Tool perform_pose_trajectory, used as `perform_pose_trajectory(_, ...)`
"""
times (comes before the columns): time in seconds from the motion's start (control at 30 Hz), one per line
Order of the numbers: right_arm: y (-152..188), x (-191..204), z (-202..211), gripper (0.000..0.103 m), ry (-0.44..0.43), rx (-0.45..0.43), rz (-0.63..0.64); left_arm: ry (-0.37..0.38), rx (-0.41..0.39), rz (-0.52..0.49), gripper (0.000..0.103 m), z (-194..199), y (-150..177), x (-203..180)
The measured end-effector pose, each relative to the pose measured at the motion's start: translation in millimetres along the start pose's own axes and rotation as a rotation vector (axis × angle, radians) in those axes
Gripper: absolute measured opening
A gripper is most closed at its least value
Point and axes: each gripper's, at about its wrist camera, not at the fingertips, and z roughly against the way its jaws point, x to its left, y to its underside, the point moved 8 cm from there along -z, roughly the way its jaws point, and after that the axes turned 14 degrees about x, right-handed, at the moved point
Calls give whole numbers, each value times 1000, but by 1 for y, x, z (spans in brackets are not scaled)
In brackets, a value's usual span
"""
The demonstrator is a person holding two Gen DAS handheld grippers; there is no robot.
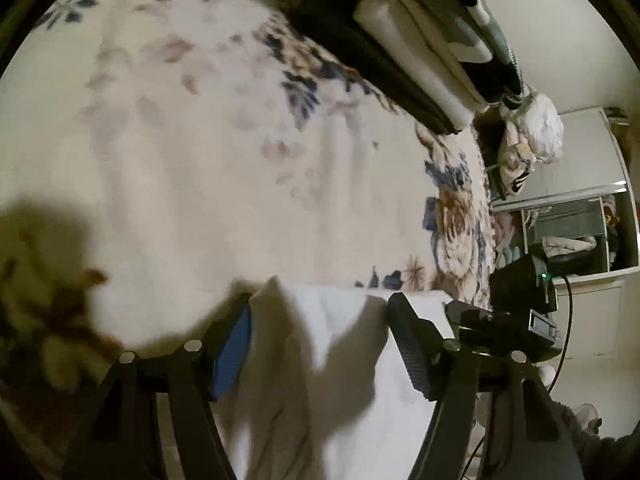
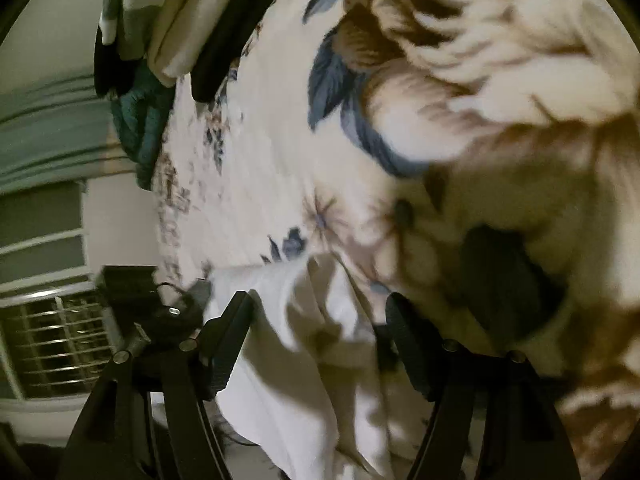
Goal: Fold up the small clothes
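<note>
- Left wrist view: the left gripper (image 1: 320, 344) has its jaws spread wide, and one white garment (image 1: 344, 360) lies in the gap between the two fingers, draped and creased, reaching back toward the camera; whether either finger touches it cannot be told.
- Left of its left jaw, a dark shadow covers the floral bedspread (image 1: 200, 168); ahead of the jaws the spread is pale with faint flowers.
- Ahead and to the right of the jaws, one stack of folded clothes (image 1: 420, 52) sits on the spread, dark and cream layers, too blurred to count.
- Just beside its right jaw, the right gripper (image 1: 516, 312) shows as a black body with a cable.
- Right wrist view: just left of the left jaw, the left gripper's (image 2: 168, 304) black body shows in front of a barred window (image 2: 56, 332).
- The right gripper (image 2: 320, 344) also stands open, the same white garment (image 2: 296, 344) lying between its two fingers, bunched in folds.
- Ahead and to the right, large brown and blue blooms of the bedspread (image 2: 460, 80) fill the view, blurred.
</note>
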Motion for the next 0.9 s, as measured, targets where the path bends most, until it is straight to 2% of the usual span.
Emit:
perform_pose_trajectory(0.03,-2,2,-2,71,-17,7,8,7,-6,-14,24,-1,0,-4)
perform_pose_trajectory(0.07,-3,2,-1,62,-26,9,23,-19,-3,-24,20,-2,0,-7)
perform_pose_trajectory(0.1,-4,7,-4,41,-27,12,37,-44,-15,-33,17,-1,-2,-10)
perform_pose_trajectory(0.2,-6,20,-12,23,26,4,64,-64,-35,-27,12,4,-5,-13)
perform_pose_trajectory(0.33,-13,36,-1,18,93,-43,55,-48,-51,-20,8,16,-21,-18)
perform_pose_trajectory(0.43,-29,50,9,17,149,-68,78,-51,-104,-24,2,33,-51,-26)
perform_pose_trajectory(0.53,-49,56,13,15,174,-79,67,-8,-149,-44,2,51,-92,-38)
perform_pose_trajectory(0.6,-60,58,15,13,196,-85,67,-24,-155,-67,2,56,-113,-43)
perform_pose_trajectory(0.67,-71,62,19,8,203,-111,55,-60,-157,-87,3,58,-120,-45)
perform_pose_trajectory(0.73,-77,65,24,7,195,-127,57,-89,-134,-109,6,56,-117,-46)
perform_pose_trajectory(0.77,-77,65,24,8,197,-110,67,-105,-121,-110,10,55,-113,-43)
perform_pose_trajectory(0.83,-71,60,22,13,219,-70,58,-117,-76,-93,33,48,-94,-37)
perform_pose_trajectory(0.87,-65,55,23,17,234,-51,35,-115,-63,-82,40,46,-84,-34)
perform_pose_trajectory(0.9,-58,53,24,28,233,-41,23,-125,-55,-72,48,45,-71,-31)
